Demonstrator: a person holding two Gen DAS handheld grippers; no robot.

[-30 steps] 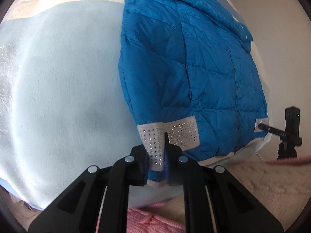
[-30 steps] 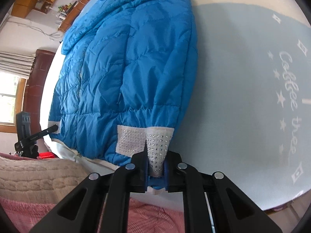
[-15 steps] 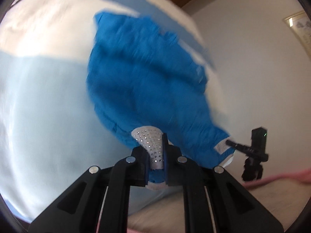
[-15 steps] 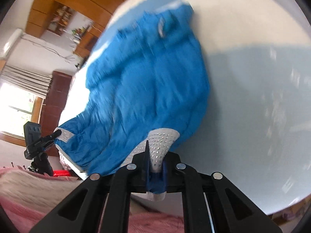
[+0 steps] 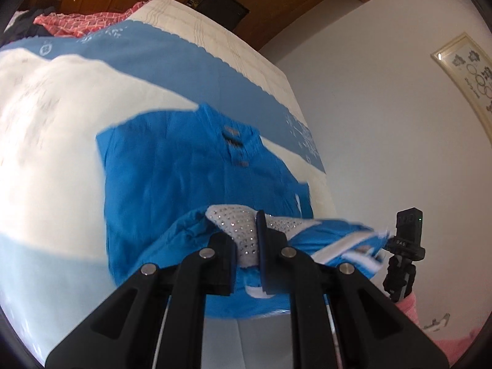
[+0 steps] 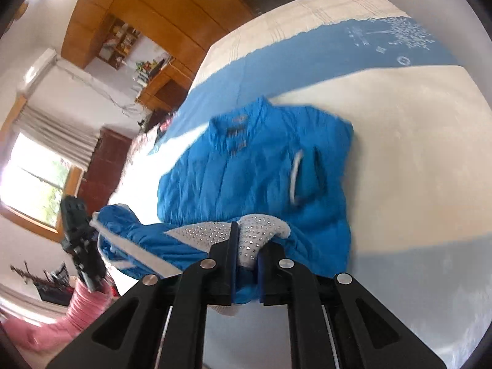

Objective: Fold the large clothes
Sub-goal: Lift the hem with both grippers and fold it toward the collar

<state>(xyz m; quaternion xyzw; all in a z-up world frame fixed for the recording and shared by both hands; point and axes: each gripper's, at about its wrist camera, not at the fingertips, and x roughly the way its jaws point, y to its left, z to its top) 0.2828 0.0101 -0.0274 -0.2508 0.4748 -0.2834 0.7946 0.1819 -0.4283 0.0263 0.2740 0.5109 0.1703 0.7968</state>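
A blue quilted jacket [image 5: 172, 166] lies on the bed, collar at the far end; it also shows in the right wrist view [image 6: 255, 172]. My left gripper [image 5: 247, 240] is shut on the grey studded hem band [image 5: 236, 221] at the jacket's bottom left corner. My right gripper [image 6: 247, 246] is shut on the studded band [image 6: 261, 227] at the bottom right corner. Both corners are lifted off the bed and the lower part of the jacket hangs between the grippers, curling over toward the collar. The right gripper [image 5: 406, 236] appears at the left view's right edge.
The bed has a pale blue and white cover [image 5: 46, 141] with a darker blue stripe [image 6: 307, 52]. A pink checked cloth [image 5: 83, 21] lies at the far left corner. Wooden cabinets [image 6: 147, 9] and a window [image 6: 37, 187] stand beyond the bed.
Both grippers have risen and moved toward the collar, carrying the hem corners up off the bed. The jacket's lower half has lifted and now folds over its upper half.
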